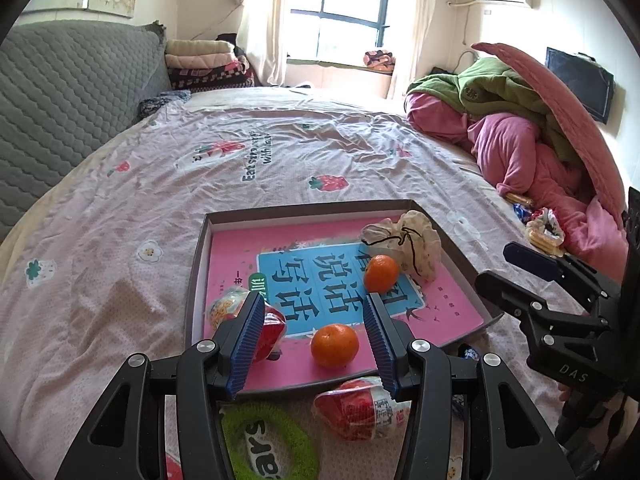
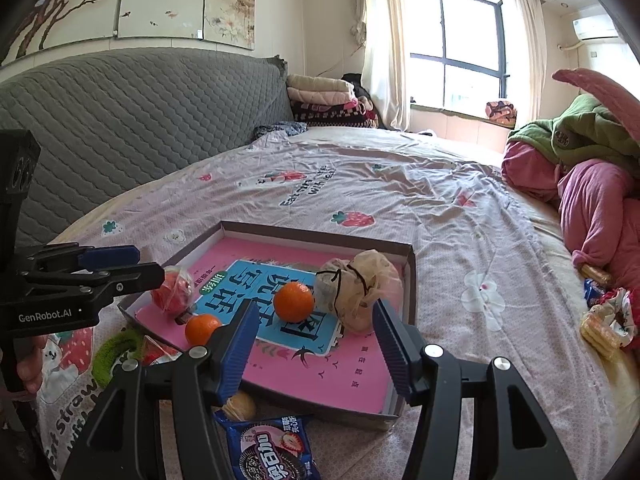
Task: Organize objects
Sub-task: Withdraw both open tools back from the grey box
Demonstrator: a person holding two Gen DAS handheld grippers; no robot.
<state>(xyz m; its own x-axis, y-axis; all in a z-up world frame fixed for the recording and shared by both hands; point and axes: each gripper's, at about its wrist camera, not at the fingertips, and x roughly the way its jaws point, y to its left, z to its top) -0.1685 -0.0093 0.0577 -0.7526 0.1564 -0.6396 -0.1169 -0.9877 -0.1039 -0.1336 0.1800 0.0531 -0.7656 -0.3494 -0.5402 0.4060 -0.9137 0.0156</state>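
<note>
Right now the shallow box (image 1: 200, 248) sits on the bed, lined with a pink book (image 2: 320, 368), and it already carries two tangerines, a drawstring mesh pouch (image 2: 360, 288) in its far right corner, and a red wrapped snack (image 2: 173, 288) near its left wall. One tangerine (image 1: 335, 345) lies close to the near wall; the other tangerine (image 1: 381, 274) rests just beside the pouch.

Outside the box, along its near edge, I see a second red wrapped snack (image 1: 360, 408), a green fuzzy ring (image 1: 272, 440), a strawberry cookie packet (image 2: 272, 448) and a small round bun (image 2: 240, 406). More snacks (image 2: 604, 328) lie well apart at the right, by the pink bedding (image 1: 532, 160).

My left claw (image 1: 314, 344) stands about half open over the near part of the box with nothing between its pads. My right claw (image 2: 316, 344) is likewise apart and empty, hanging above the book's near corner.

I judge the step in hand to be picking the next loose item. To do it well, I'd take the nearest thing per side: the wrapped snack for the left, the cookie packet for the right. I'd come down steeply, straddle the item across its narrow width, and clear the box wall before releasing so nothing already inside rolls.
</note>
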